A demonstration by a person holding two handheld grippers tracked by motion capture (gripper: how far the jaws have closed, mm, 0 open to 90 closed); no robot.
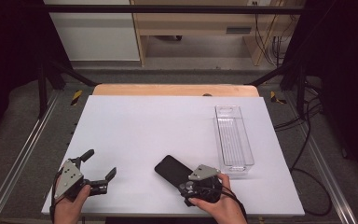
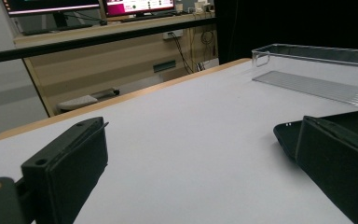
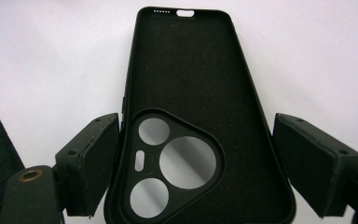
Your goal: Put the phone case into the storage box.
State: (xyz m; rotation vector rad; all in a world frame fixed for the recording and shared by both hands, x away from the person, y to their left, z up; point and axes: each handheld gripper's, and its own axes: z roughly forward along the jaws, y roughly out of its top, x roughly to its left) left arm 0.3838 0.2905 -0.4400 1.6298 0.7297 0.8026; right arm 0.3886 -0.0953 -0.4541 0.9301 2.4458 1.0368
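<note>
A black phone case (image 1: pixel 170 169) lies inside-up on the white table (image 1: pixel 144 126), near the front edge. In the right gripper view its camera cut-out end (image 3: pixel 177 158) sits between my jaws. My right gripper (image 1: pixel 192 183) straddles that near end and is shut on the case (image 3: pixel 191 70), with the pads against its two long edges. The case rests flat on the table. My left gripper (image 1: pixel 100 162) is at the front left, held low over the table and open with nothing between its fingers (image 2: pixel 70 163). From there the case (image 2: pixel 289 133) shows past the right-hand jaw.
A clear plastic bin (image 1: pixel 233 140) stands lengthwise at the right of the table, just beyond the case; its rim (image 2: pixel 307 49) shows in the left gripper view. A wooden strip (image 1: pixel 175 89) borders the table's far edge. Metal rails run along both sides.
</note>
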